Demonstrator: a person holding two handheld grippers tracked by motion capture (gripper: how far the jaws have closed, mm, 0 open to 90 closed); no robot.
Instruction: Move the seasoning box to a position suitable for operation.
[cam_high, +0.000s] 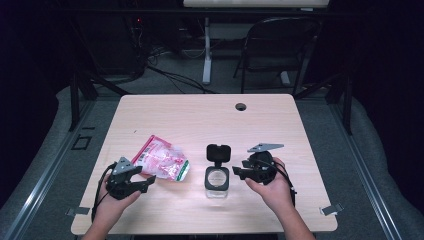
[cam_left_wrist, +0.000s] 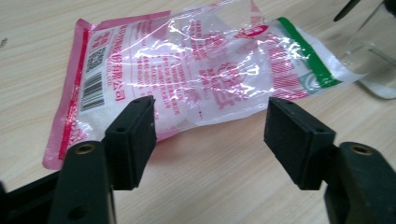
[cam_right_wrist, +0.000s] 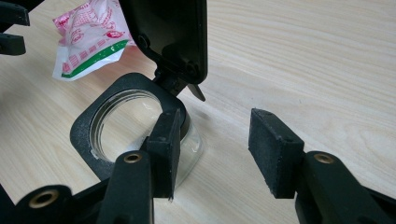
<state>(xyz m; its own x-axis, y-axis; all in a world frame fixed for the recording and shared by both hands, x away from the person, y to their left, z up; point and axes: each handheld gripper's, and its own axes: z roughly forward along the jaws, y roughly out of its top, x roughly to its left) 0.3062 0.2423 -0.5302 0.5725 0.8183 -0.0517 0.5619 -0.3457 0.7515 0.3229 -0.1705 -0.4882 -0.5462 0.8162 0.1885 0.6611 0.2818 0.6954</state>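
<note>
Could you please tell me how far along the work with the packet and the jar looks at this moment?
Done: the jar stands with its black lid flipped open. In hand: the left claw is open, jaws either side of the packet's near edge, not pressing it; the right claw waits open beside the jar. Left: the packet lies flat on the table, apparently still full, so likely gripping, lifting and emptying it.
</note>
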